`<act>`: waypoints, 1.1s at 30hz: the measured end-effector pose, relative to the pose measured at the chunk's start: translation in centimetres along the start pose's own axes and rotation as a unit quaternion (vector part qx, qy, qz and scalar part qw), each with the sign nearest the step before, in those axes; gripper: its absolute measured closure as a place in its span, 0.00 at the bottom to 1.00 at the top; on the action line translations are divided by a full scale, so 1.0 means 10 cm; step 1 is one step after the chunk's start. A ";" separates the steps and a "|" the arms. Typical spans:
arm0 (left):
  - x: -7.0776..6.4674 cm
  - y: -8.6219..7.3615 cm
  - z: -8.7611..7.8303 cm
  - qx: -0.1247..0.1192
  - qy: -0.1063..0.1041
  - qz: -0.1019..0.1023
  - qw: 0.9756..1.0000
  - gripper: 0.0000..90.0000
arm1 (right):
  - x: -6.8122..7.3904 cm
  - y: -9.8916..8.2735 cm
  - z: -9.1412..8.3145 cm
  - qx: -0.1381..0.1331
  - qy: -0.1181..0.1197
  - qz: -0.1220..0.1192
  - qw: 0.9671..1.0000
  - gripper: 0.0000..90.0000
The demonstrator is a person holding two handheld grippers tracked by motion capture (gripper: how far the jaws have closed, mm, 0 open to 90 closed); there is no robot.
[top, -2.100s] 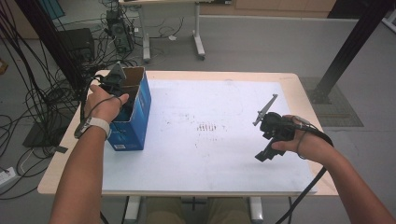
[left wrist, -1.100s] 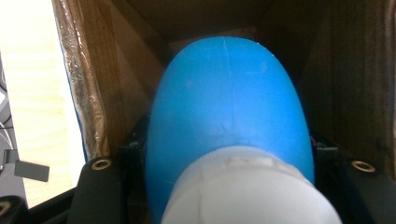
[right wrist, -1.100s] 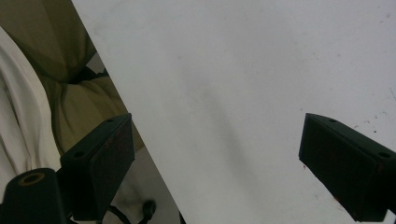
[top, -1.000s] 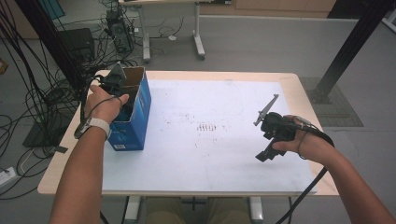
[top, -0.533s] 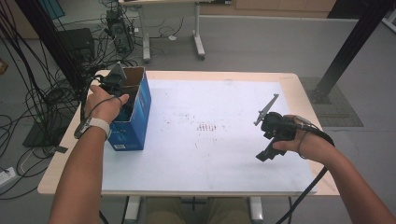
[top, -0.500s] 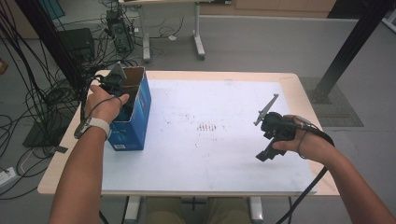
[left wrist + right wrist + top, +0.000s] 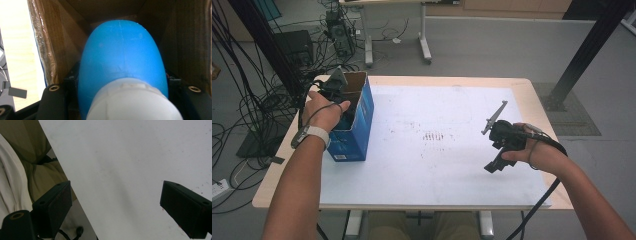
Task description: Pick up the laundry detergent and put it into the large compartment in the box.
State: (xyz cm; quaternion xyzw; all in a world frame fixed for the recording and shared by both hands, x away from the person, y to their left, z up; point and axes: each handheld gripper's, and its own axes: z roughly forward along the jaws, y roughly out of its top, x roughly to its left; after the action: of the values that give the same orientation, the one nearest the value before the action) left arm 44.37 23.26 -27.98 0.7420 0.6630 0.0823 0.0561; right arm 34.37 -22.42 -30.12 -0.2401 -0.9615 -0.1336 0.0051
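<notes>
High view: left gripper (image 7: 343, 102) reached down into the blue carton (image 7: 354, 132) at the bench's (image 7: 452, 175) left edge, prob. to lift sth out; right gripper (image 7: 498, 161) waited well apart over bare bench. Left gripper view gave what the carton wall hid: jaws clamped on a blue bottle (image 7: 122, 62) w/ white cap (image 7: 130, 100) (deep inside). Right gripper view: jaws wide, nothing between, bench below.

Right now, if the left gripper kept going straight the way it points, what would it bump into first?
Probably the cardboard inside of the blue box: the left gripper, shut on a blue bottle, already points into it. How much room remains is unclear.
</notes>
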 end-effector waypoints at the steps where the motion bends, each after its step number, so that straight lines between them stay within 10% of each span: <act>1: 0.00 0.00 0.00 0.000 0.000 0.001 1.000 0.42 | 0.00 0.00 0.00 0.000 0.000 0.000 1.000 0.12; 33: -0.02 0.00 -0.02 -0.010 -0.012 0.005 1.000 0.31 | -0.01 0.00 0.03 -0.001 0.003 0.000 1.000 0.12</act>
State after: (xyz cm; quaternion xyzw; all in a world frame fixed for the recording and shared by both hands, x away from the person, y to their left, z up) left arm 44.27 23.07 -27.83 0.7455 0.6578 0.0804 0.0710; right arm 34.49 -22.42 -30.45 -0.2402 -0.9613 -0.1349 0.0079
